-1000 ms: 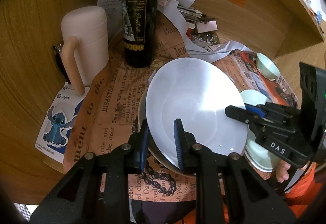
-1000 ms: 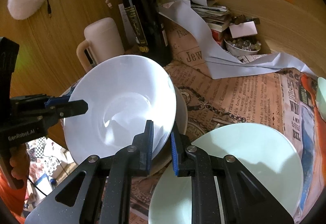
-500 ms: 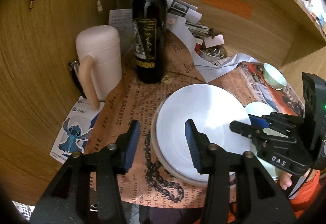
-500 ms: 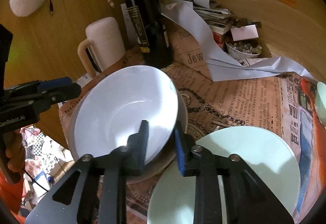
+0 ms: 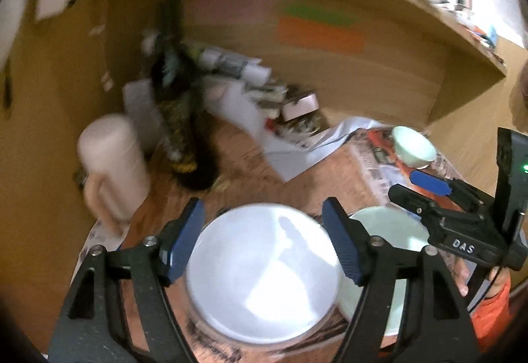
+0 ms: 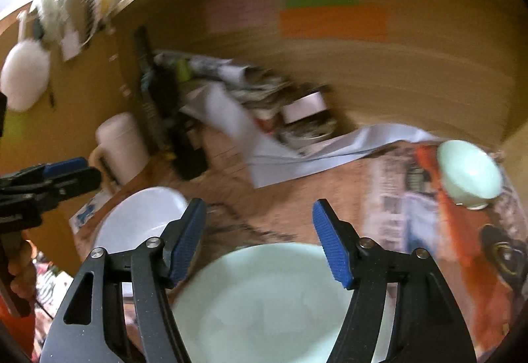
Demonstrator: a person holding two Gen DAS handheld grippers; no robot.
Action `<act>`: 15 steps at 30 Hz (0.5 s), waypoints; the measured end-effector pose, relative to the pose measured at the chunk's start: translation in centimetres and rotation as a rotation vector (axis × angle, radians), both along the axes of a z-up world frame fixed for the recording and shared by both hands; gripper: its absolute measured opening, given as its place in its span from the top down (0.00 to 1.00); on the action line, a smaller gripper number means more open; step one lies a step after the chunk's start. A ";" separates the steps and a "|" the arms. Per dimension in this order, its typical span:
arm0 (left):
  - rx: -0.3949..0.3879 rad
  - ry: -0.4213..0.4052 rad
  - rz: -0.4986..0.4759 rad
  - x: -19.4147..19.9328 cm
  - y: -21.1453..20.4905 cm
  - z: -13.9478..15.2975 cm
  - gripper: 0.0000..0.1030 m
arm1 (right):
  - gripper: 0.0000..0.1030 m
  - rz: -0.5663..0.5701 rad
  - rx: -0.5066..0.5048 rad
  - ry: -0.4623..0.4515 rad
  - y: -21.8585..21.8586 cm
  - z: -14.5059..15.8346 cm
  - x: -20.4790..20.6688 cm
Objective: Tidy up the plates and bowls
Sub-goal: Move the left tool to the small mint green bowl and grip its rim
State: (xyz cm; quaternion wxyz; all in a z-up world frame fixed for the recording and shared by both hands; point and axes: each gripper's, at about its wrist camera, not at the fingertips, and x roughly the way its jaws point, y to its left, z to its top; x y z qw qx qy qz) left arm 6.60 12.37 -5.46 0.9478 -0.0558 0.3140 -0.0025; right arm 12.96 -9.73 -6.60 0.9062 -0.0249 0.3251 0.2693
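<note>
A white bowl (image 5: 264, 274) lies flat on a stack of plates on the newspaper-covered table. My left gripper (image 5: 264, 241) hovers above it, its jaws opening, with no pad on the bowl. To its right sits a pale green plate (image 5: 389, 234). In the right wrist view that green plate (image 6: 274, 297) fills the foreground under my right gripper (image 6: 260, 241), whose jaws are opening with nothing between them. The white bowl (image 6: 138, 217) shows at the left there. A small green bowl (image 6: 468, 175) stands at the far right; it appears too in the left wrist view (image 5: 412, 145).
A dark wine bottle (image 5: 178, 118) and a cream mug (image 5: 112, 165) stand at the back left. Papers and a small dish of clutter (image 6: 307, 125) lie against the wooden back wall (image 6: 396, 72). A hand in an orange sleeve (image 5: 491, 303) holds the right gripper.
Both grippers let go of the white bowl, which now lies flat on the stack. Both opened wide, rose and pulled back; the right one swung over the green plate.
</note>
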 end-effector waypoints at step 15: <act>0.054 0.051 -0.225 10.3 -10.7 1.3 0.26 | 0.27 -0.365 -0.078 -0.078 -13.7 2.0 5.3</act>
